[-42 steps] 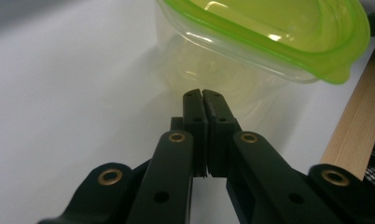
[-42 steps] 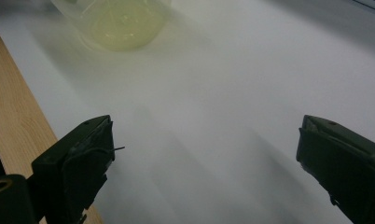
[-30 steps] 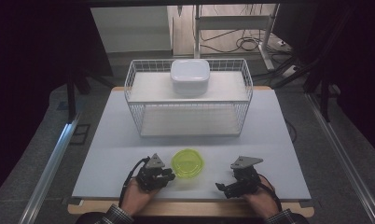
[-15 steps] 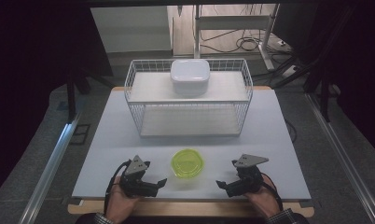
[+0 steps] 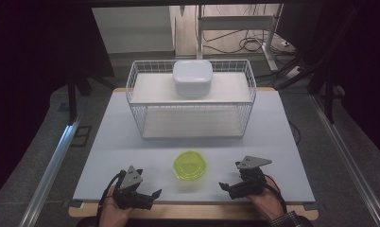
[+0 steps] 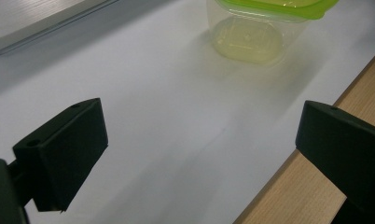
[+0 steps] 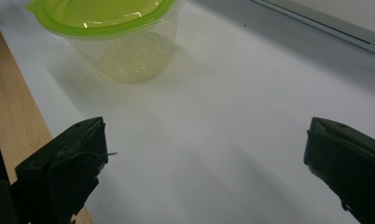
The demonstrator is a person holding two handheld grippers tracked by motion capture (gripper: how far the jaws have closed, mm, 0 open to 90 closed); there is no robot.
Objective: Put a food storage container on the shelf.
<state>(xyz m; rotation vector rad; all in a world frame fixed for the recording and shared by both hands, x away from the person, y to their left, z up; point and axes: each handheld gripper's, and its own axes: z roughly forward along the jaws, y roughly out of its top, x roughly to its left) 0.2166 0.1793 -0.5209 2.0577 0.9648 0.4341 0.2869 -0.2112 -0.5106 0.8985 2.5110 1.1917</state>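
Observation:
A clear tub with a lime-green lid point(image 5: 190, 165) stands on the white table top point(image 5: 131, 142) near its front edge. My left gripper point(image 5: 151, 197) rests at the front edge, left of the tub and apart from it, jaws open and turned toward it. In the left gripper view the tub point(image 6: 260, 28) sits ahead of the open left gripper point(image 6: 204, 140), with nothing between the jaws. My right gripper point(image 5: 227, 189) lies right of the tub, open and pointing at it. The right gripper view shows the tub point(image 7: 115, 32) ahead of the empty right gripper point(image 7: 206, 154).
A white wire rack point(image 5: 190, 101) with two shelves stands at the back of the table. A white lidded box point(image 5: 193, 78) sits on its upper shelf. A wooden strip point(image 5: 188, 210) runs along the table's front edge.
My left gripper has drawn back from beside the tub toward the front-left edge of the table. The right gripper and the tub have barely moved.

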